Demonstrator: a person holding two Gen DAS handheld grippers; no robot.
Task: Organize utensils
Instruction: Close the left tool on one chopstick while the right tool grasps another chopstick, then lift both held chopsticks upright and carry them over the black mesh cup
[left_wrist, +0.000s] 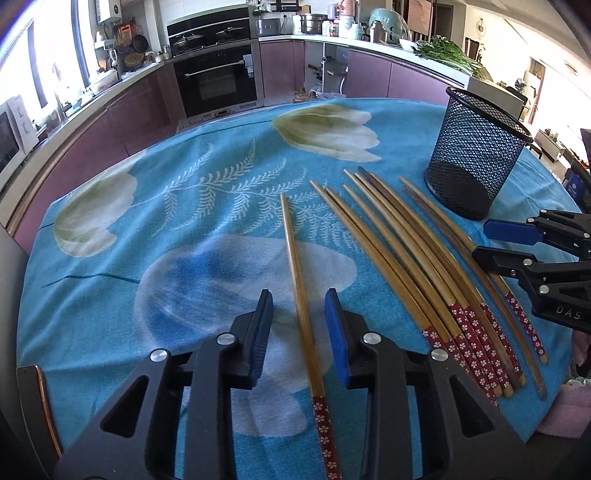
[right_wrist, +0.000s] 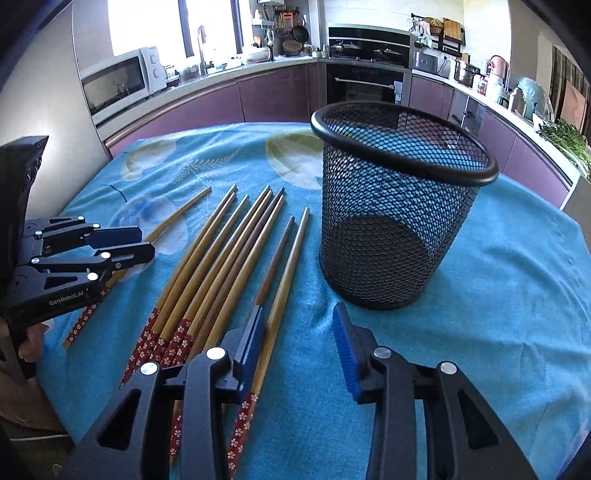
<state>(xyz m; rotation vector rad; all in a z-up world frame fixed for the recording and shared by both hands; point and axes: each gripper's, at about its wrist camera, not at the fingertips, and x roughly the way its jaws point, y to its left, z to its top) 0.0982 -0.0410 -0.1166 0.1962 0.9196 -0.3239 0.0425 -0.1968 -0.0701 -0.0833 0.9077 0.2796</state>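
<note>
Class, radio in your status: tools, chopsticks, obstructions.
Left tool open, straddling lone chopstick. Right tool open beside the chopstick pile. Mesh cup upright, empty. Nothing blocking.

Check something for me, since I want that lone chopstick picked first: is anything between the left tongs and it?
Nothing visible. The lone chopstick lies on the blue cloth already between the left tongs' open pads, apart from the other chopsticks. The mesh holder stands upright beyond them, its mouth unobstructed.
</note>
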